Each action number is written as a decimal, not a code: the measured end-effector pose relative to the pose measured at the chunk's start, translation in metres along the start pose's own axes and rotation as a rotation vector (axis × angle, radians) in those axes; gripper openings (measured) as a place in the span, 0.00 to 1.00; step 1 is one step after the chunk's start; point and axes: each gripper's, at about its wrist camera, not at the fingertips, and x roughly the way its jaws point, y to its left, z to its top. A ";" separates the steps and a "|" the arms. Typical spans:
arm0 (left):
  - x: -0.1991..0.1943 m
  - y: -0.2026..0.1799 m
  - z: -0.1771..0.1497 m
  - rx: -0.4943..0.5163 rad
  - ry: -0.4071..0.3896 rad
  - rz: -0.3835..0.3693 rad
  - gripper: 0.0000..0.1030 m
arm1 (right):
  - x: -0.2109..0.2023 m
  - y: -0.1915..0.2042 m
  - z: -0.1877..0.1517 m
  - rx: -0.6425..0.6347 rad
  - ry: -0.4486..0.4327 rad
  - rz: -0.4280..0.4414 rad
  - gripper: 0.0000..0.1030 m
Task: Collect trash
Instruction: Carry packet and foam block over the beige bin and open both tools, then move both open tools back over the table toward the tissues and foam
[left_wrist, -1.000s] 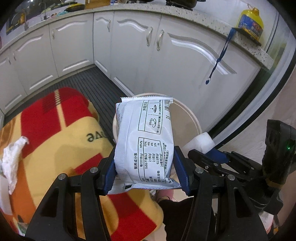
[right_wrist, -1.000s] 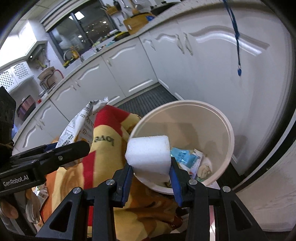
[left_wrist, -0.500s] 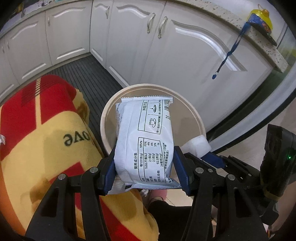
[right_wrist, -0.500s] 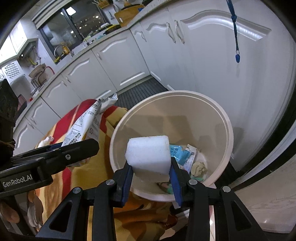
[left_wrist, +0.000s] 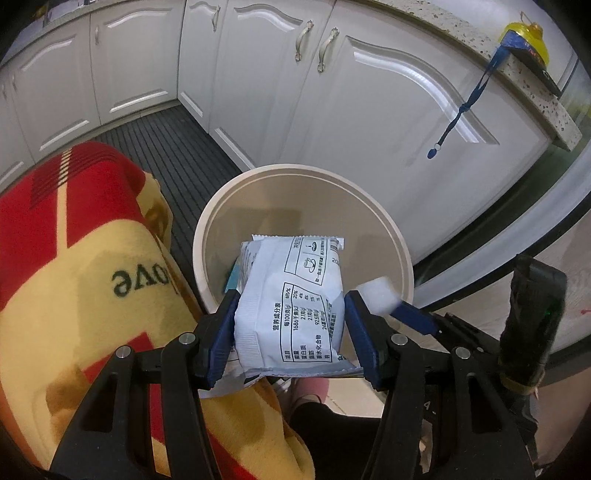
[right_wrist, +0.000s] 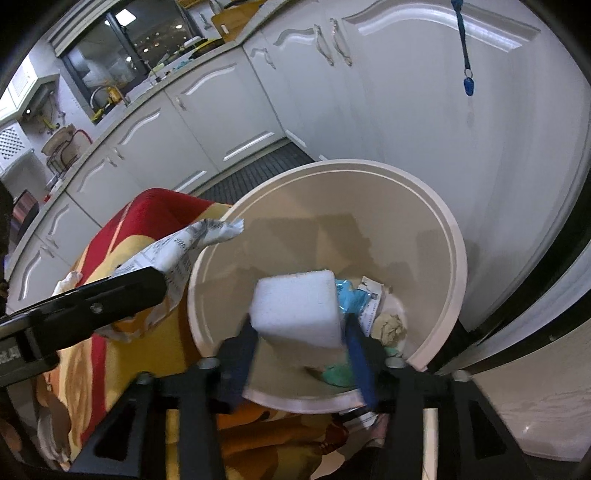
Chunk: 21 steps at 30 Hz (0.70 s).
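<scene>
Left gripper (left_wrist: 290, 321): fingers closed on the white snack packet (left_wrist: 295, 295), pinching its lower half from both sides; the printed upper end sticks out past the fingertips.
Right gripper (right_wrist: 299, 328): fingers closed on the white foam block (right_wrist: 297, 308), one blue pad on each side face.
Trash bin (right_wrist: 448, 236): round, cream, open-topped, standing on the floor just in front of the white cabinets (left_wrist: 388, 110); a blue wrapper (right_wrist: 349, 299), a crumpled beige wad (right_wrist: 388, 326) and other scraps lie at its bottom.
Where the packet is: held above the near left part of the bin mouth, its far end over the opening.
Where the block is: held over the near edge of the bin, inside the rim line in the right wrist view.
Left of the bin: a red and yellow blanket (left_wrist: 85, 266) lies draped right against the bin's left side.
How the packet will handle: probably light, thin and crinkly, slippery film; a pinch across the flat faces suits it, and it should drop freely once released.
How the block will handle: probably very light and squashy; it may cling to the pads briefly, so a wide opening helps.
Step in hand: likely releasing both pieces into the bin.
Risk: the packet's near end overhangs the rim and could slide out onto the blanket.
</scene>
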 end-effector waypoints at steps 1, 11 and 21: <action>0.000 0.000 0.000 -0.001 0.000 -0.004 0.56 | 0.001 -0.001 0.000 0.003 0.002 -0.004 0.52; -0.007 0.007 0.003 -0.031 -0.019 -0.033 0.68 | -0.005 -0.001 -0.003 0.026 0.005 0.000 0.52; -0.026 0.002 -0.007 -0.008 -0.044 -0.008 0.68 | -0.015 0.004 -0.008 0.018 -0.005 0.004 0.52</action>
